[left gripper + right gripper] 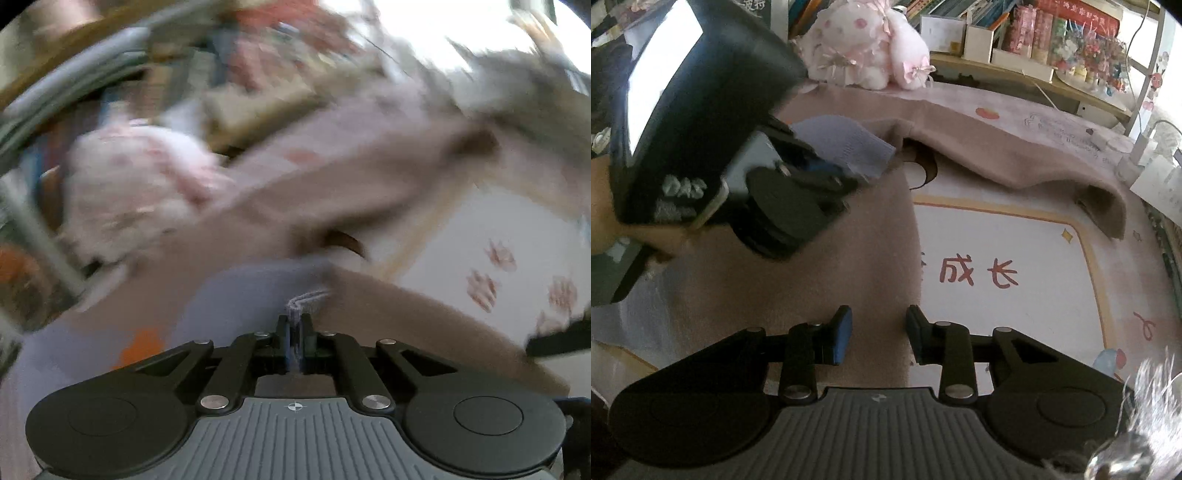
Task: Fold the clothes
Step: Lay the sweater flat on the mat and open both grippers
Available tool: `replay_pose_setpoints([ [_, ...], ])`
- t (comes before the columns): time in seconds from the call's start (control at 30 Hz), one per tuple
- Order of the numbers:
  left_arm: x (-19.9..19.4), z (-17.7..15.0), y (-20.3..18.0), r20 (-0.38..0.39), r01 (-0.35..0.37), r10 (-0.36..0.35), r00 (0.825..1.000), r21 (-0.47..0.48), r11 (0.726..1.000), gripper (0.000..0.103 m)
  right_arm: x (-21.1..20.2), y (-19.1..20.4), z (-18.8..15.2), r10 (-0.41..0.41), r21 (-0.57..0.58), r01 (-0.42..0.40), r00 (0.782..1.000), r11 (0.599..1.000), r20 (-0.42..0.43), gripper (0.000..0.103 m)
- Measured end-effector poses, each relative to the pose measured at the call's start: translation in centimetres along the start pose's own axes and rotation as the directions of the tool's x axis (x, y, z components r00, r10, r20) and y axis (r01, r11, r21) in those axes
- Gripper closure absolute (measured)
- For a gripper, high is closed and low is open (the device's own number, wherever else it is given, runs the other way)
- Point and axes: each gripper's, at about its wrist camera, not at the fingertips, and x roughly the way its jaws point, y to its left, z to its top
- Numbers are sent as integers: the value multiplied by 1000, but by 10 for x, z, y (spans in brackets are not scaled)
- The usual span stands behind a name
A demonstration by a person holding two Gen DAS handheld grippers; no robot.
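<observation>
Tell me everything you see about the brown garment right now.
The brown garment is a soft, knit-looking pinkish-brown piece with a pale lavender cuff. It lies partly spread over the printed mat, its far part draped in a fold. The left gripper is shut on the cuff; the right gripper hovers open above it.

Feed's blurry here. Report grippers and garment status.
Left gripper shut on lilac cuff. Right gripper open, empty, over brown garment. Nothing blocking.

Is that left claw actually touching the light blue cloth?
Touching. The left wrist view shows the left gripper with jaws closed on the light blue cloth's edge.
</observation>
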Motion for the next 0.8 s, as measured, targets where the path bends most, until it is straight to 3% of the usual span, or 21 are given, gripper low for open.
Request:
replay_pose_setpoints([
  [0.1, -48, -4, 63, 96, -53, 76, 992, -222, 974, 99, 2, -6, 1, 3, 20, -3, 1000, 1000, -7, 72],
  [0.13, -65, -10, 87, 119, -75, 114, 986, -293, 953, 99, 2, -8, 2, 5, 31, -5, 1000, 1000, -10, 72],
  [0.2, -100, -34, 148, 122, -153, 227, 966, -438, 886, 99, 4, -10, 2, 6, 55, -5, 1000, 998, -12, 72],
  [0.27, -129, -64, 203, 72, -255, 345, 936, -540, 802, 99, 6, -10, 1, -2, 81, 3, 1000, 997, -15, 72],
  [0.33, -157, -97, 248, -11, -369, 450, 893, -590, 718, 99, 7, -8, 1, -8, 97, 10, 1000, 995, -20, 72],
  [0.4, -179, -129, 282, -92, -475, 527, 845, -583, 659, 99, 7, -5, 1, -14, 111, 16, 1000, 994, -26, 72],
  [0.43, -187, -142, 294, -128, -517, 551, 825, -566, 642, 100, 8, -4, 0, -16, 119, 20, 999, 993, -29, 72],
  [0.5, -192, -166, 318, -199, -598, 592, 781, -512, 617, 99, 8, -2, 0, -22, 133, 26, 999, 991, -35, 73],
  [0.57, -191, -184, 334, -249, -646, 611, 751, -468, 603, 96, 9, 0, 0, -24, 146, 29, 999, 989, -40, 81],
  [0.63, -182, -197, 344, -320, -666, 588, 743, -437, 604, 91, 8, 3, -1, -27, 152, 34, 998, 988, -48, 82],
  [0.8, -180, -198, 321, -292, -640, 575, 765, -450, 623, 82, 6, 11, -2, -58, 153, 67, 996, 986, -61, 82],
])
